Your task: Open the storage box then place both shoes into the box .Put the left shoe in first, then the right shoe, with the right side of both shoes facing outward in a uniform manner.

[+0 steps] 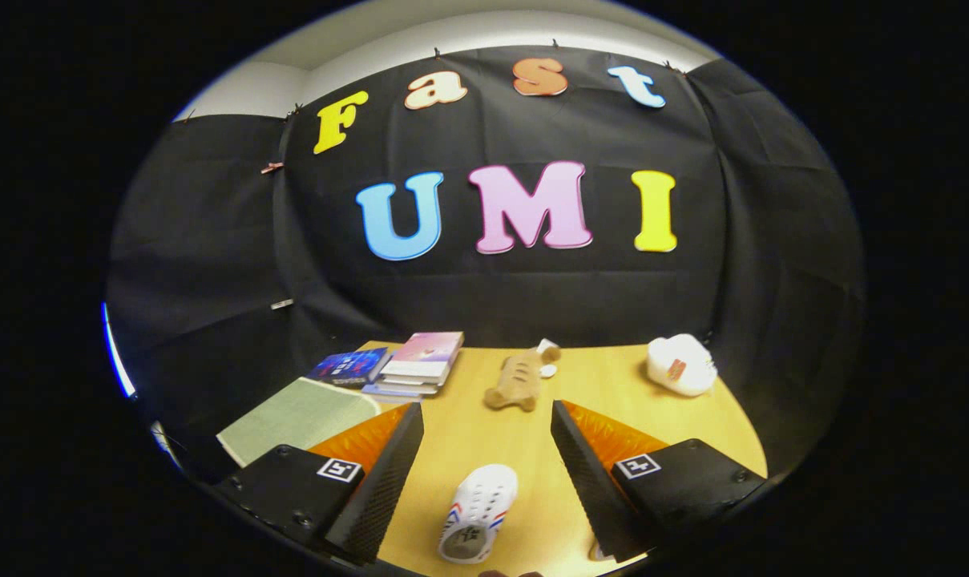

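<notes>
The claw stands wide apart and holds nothing. A white clog-style shoe with red and blue side stripes lies on the table between its fingers, sole opening toward the camera. It looks light, foam-like and slightly springy, so pinching across its side walls near the heel seems soundest. The second white shoe rests well beyond, near a plush toy.
</notes>
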A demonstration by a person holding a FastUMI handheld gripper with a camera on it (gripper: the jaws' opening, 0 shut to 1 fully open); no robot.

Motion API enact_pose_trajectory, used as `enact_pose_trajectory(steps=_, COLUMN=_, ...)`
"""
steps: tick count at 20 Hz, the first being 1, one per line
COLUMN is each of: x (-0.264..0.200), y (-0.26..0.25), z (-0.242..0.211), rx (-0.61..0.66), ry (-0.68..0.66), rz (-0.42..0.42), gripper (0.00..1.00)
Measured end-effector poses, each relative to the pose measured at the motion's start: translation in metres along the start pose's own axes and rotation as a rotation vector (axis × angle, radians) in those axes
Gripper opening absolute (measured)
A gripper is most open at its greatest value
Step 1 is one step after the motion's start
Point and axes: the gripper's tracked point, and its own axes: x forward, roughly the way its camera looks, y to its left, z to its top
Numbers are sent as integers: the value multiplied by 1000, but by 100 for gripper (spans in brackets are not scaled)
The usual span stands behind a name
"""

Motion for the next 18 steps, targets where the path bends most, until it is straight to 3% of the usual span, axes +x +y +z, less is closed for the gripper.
enact_pose_trajectory(steps=6, x=5, y=103, z=-78, rx=156, ry=248, rz=334, gripper=99)
enact_pose_trajectory(steps=10, x=3, y=149, z=-113, rx=356, ry=403, rz=493, gripper=98)
enact_pose_trajectory(steps=18, x=10, y=199, z=-155, rx=614, ry=652, rz=705, gripper=98)
